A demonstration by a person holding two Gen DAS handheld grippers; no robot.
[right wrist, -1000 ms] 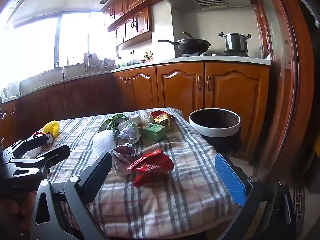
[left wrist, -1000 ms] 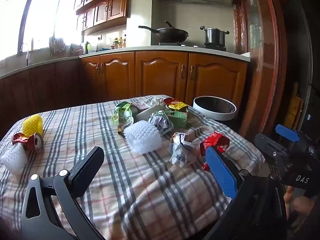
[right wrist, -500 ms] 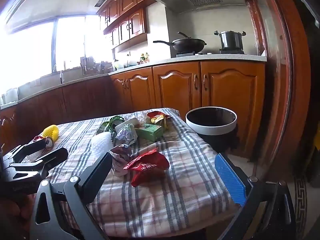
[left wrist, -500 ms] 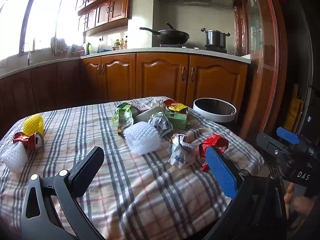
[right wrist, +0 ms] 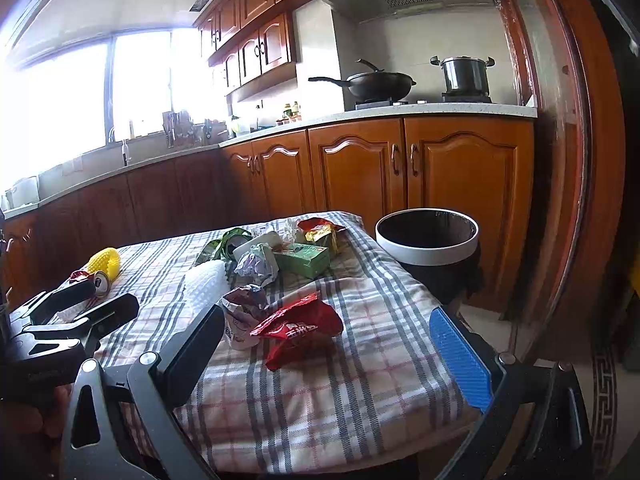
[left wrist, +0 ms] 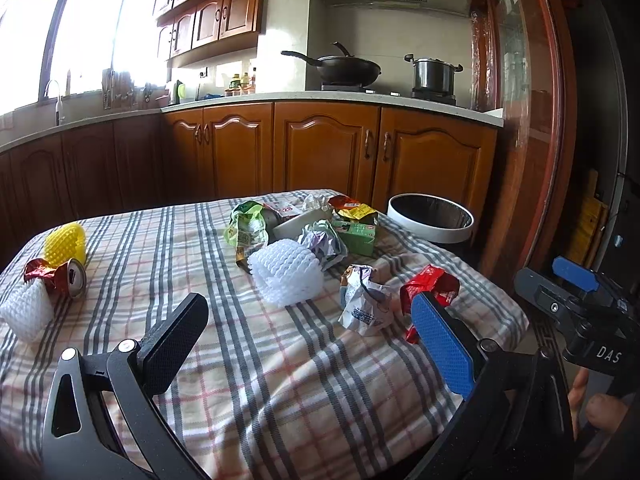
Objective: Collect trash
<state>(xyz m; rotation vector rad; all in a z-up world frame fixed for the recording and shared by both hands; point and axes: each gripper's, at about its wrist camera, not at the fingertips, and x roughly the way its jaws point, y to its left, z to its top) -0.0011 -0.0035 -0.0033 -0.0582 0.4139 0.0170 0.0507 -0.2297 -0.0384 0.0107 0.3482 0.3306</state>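
Note:
Trash lies scattered on a plaid tablecloth (left wrist: 280, 380): a red wrapper (left wrist: 430, 286) (right wrist: 298, 326), a crumpled white-blue wrapper (left wrist: 364, 304), white foam netting (left wrist: 286, 276), a green box (left wrist: 356, 234), a crushed can (left wrist: 60, 278) and yellow netting (left wrist: 66, 242). A white-rimmed bin (left wrist: 430, 218) (right wrist: 426, 232) stands past the table's far right corner. My left gripper (left wrist: 308, 344) hovers open over the near table edge. My right gripper (right wrist: 328, 352) is open, with the red wrapper just ahead between its fingers, untouched.
More wrappers and a green bag (left wrist: 246, 226) are piled at the table's far side. White netting (left wrist: 24, 312) lies at the left edge. Wooden cabinets (left wrist: 320, 148) with a wok and pot run behind. A wooden door frame (right wrist: 560, 160) stands at right.
Both views have shifted slightly, the right one tilting a little so the table sits lower in it. Nothing on the table moved and both grippers stayed open.

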